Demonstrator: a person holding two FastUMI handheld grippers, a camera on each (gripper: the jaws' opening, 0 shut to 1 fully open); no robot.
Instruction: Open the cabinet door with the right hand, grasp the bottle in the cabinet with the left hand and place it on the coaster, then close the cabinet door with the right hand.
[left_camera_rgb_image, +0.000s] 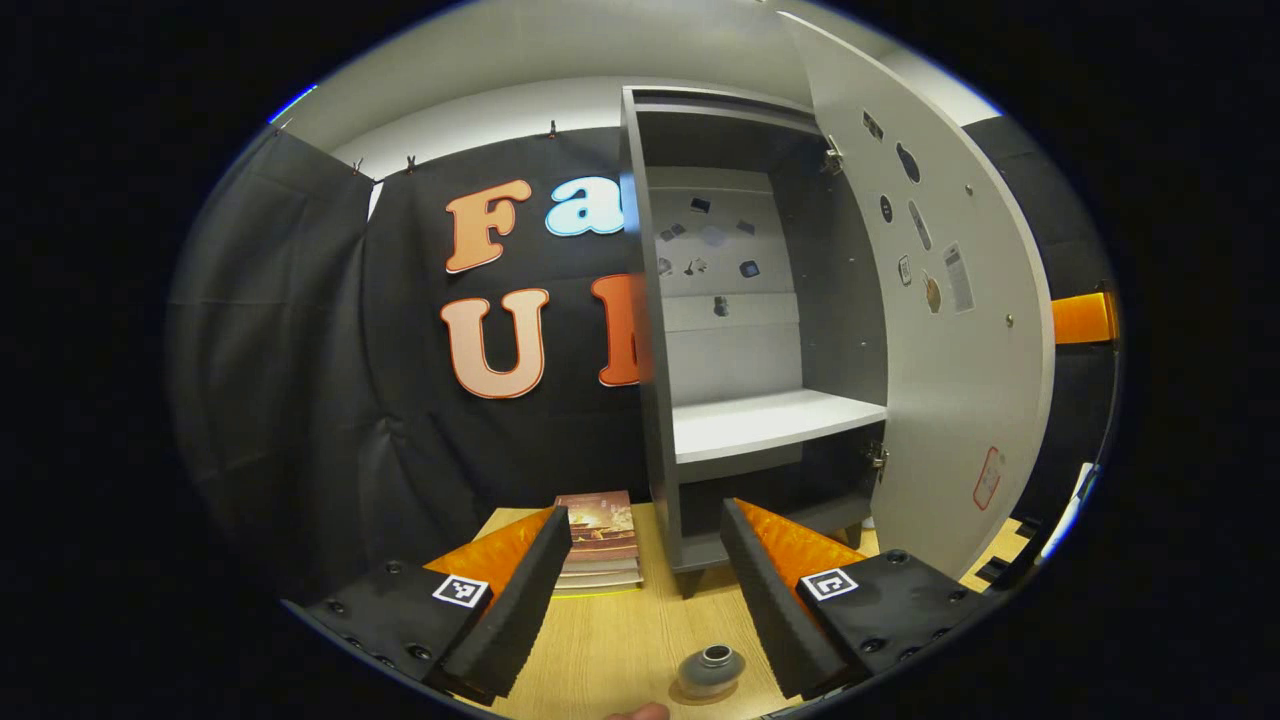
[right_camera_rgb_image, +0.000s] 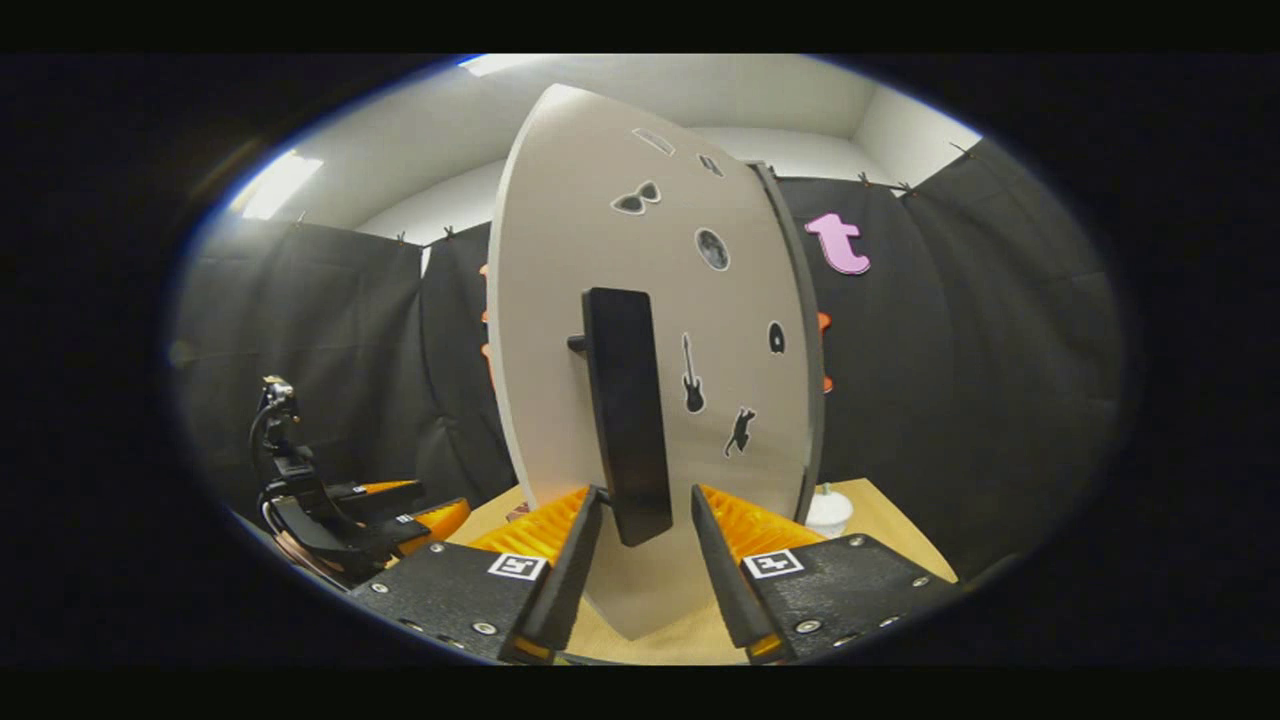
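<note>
While upright, the bottle (left_camera_rgb_image: 710, 669) rests on the table (left_camera_rgb_image: 620, 640).

Even, fairly bright indoor light from above, ceiling lamp (right_camera_rgb_image: 275, 183) glaring at the upper left of the right gripper view, soft shadows inside the cabinet (left_camera_rgb_image: 750, 330), strong fisheye bending of the door (right_camera_rgb_image: 650, 400), edges dim and slightly soft

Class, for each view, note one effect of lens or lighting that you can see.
Left gripper view: the fisheye bows the open cabinet door into a curve. Right gripper view: a ceiling light flares bright at upper left, and the door's straight edge bulges around its dark handle.
</note>
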